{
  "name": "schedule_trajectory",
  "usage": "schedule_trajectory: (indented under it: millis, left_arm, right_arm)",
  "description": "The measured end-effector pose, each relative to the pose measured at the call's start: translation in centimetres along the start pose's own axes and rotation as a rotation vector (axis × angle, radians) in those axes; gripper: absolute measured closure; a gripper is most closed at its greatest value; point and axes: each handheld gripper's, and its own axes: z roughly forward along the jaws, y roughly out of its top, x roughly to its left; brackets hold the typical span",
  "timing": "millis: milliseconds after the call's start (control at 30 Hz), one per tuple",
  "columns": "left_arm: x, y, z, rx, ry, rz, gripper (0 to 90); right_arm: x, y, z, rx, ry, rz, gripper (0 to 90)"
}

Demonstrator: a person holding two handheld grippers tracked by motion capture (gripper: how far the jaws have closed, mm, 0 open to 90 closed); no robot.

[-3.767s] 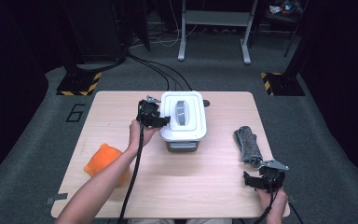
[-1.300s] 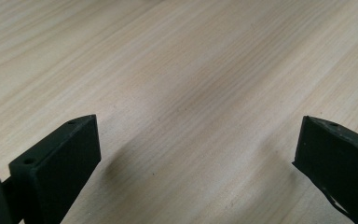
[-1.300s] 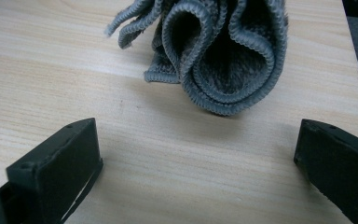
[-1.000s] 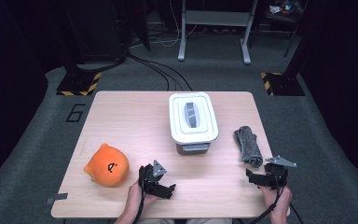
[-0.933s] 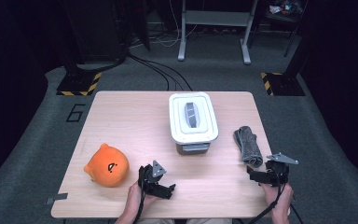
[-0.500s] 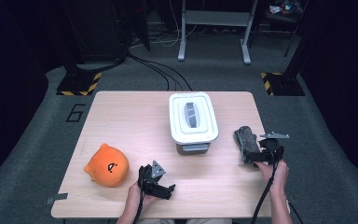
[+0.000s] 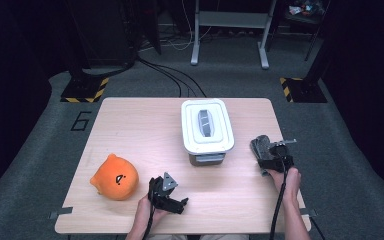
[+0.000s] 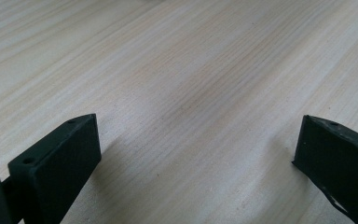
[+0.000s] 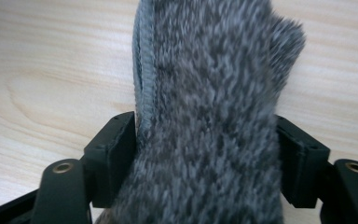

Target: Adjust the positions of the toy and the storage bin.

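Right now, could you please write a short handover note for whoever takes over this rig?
Right tool: its jaws have just been closing around the grey fuzzy cloth at the table's right edge; pads at both sides of it, not lifted yet.
Left tool: open, empty, low over bare wood at the near edge.
White lidded bin stands mid-table, lid on. Orange plush lies near left.
Done: cloth reached. Left: probably firm the grip and lift the cloth.
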Motion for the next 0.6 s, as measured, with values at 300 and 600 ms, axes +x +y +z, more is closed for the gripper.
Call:
schedule_trajectory:
  millis: [300, 600]
  left_arm:
    - [-0.02, -0.01, 0.0, -0.001, 0.0, -0.002, 0.1]
    - [-0.02, -0.01, -0.01, -0.001, 0.0, -0.003, 0.2]
  right_arm:
    - [0.16, -0.2, -0.2, -0.027, 0.015, -0.006, 61.3]
    - [0.28, -0.39, -0.77, -0.069, 0.033, -0.011, 71.5]
